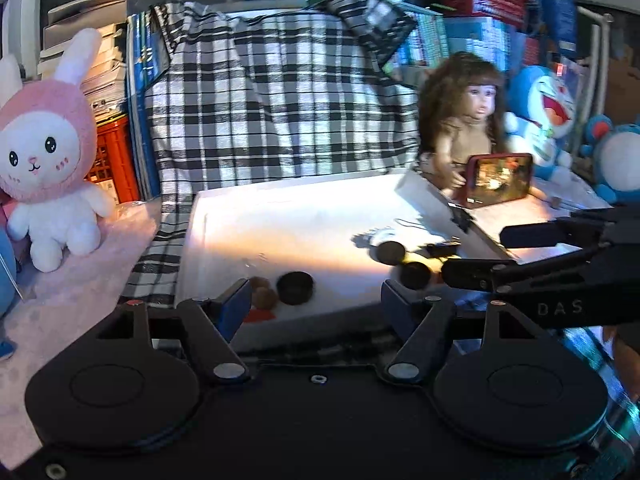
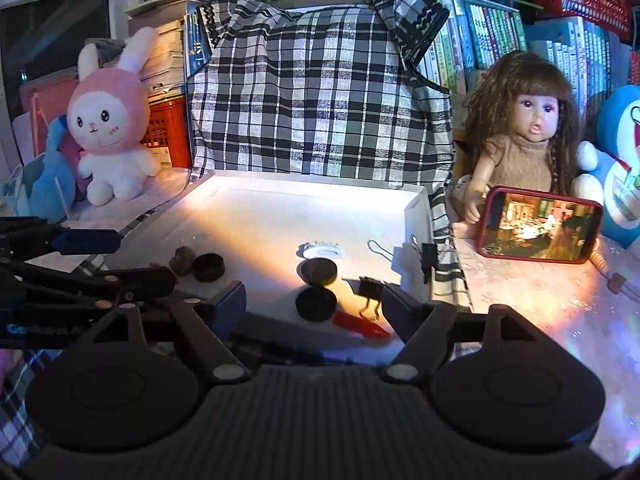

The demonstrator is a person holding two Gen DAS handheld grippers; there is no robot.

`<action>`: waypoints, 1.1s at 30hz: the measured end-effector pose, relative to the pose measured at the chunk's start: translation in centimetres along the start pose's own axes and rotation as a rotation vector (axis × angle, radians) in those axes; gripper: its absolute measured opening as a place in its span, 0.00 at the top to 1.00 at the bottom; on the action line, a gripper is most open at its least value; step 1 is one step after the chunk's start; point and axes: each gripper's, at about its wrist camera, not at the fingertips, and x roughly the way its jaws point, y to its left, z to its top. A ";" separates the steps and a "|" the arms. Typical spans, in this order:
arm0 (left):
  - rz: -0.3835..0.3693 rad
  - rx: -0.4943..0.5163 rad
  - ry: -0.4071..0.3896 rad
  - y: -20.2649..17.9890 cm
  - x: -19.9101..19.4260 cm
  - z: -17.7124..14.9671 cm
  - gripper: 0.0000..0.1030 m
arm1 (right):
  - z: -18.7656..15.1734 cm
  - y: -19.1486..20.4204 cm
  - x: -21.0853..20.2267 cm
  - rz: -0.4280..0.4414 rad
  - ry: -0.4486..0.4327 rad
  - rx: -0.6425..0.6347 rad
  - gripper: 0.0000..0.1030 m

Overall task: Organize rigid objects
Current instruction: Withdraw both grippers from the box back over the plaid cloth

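Between the right gripper's [image 2: 314,300] open jaws — a dark cap [image 2: 316,303], untouched.

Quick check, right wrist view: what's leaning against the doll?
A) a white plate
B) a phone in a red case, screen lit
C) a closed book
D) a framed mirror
B: the phone in a red case stands propped against the doll, its screen lit with a picture, to the right of the white tray.
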 end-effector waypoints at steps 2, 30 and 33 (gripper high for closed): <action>-0.019 -0.015 -0.006 -0.4 -1.0 -0.6 0.31 | -0.6 -0.1 -0.9 -0.002 -0.007 -0.007 0.17; -0.098 -0.086 0.008 -3.3 -8.9 -9.9 0.29 | -7.2 -0.9 -6.4 -0.004 -0.021 -0.025 0.11; -0.105 -0.078 0.006 -3.6 -9.7 -10.6 0.29 | -7.3 -1.1 -6.5 -0.006 -0.020 -0.014 0.11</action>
